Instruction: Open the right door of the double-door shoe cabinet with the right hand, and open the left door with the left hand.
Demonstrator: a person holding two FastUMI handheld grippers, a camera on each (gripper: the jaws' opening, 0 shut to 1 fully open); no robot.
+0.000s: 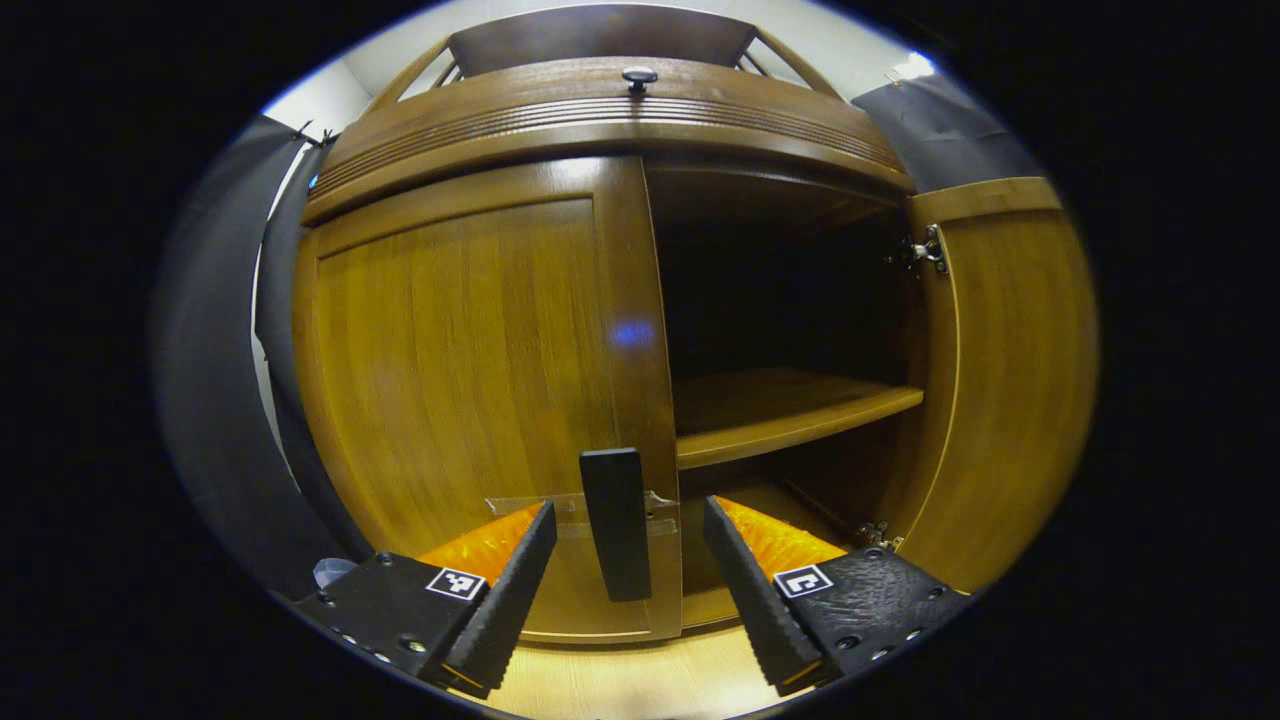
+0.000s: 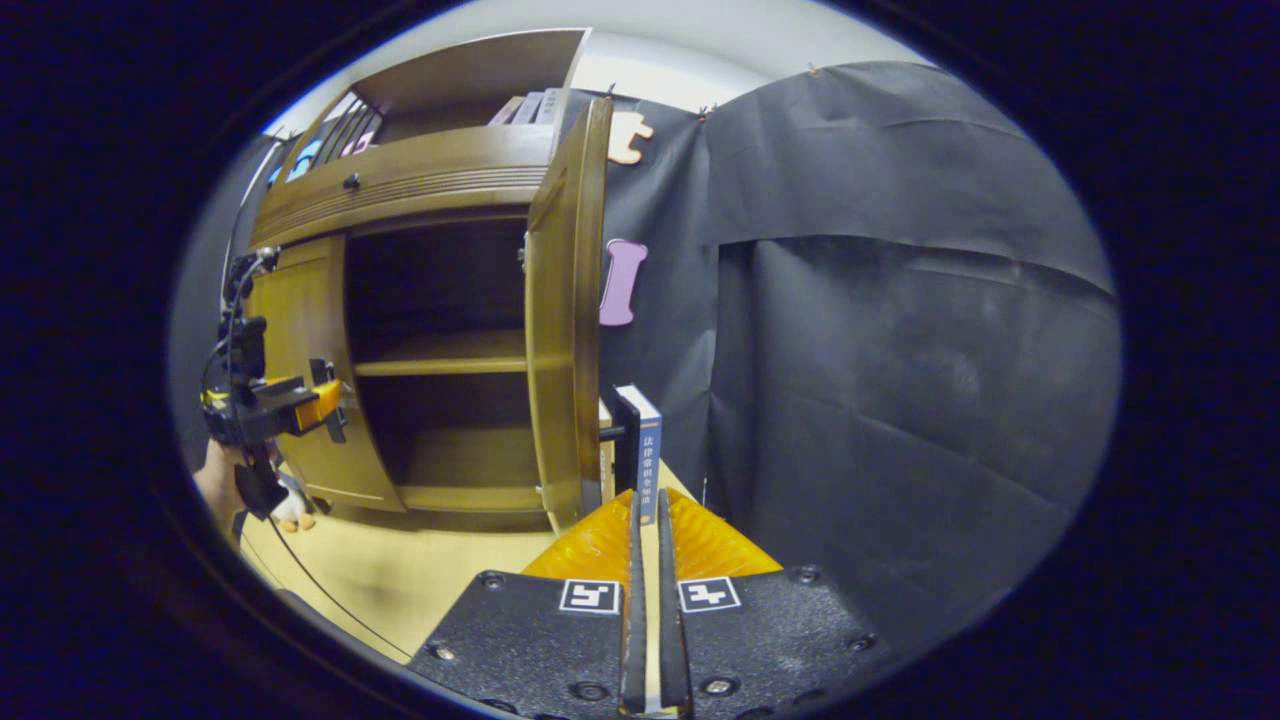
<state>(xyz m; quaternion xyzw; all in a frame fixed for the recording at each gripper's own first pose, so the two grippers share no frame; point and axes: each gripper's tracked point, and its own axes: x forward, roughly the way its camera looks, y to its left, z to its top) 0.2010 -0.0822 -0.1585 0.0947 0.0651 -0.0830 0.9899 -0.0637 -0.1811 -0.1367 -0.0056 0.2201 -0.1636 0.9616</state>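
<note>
The wooden shoe cabinet has its left door shut. That door's dark bar handle stands upright between the spread fingers of my left gripper, which is open; neither finger touches it. The right door is swung wide open, and the inner shelf is bare. In the right gripper view that open door is seen edge-on. My right gripper is shut on the lower end of its handle. The left gripper shows at the left door, held by a hand.
A drawer front with a small round knob runs above the doors. Black cloth hangs on the right side of the cabinet. Pale wooden floor lies in front. A cable trails across the floor from the left gripper.
</note>
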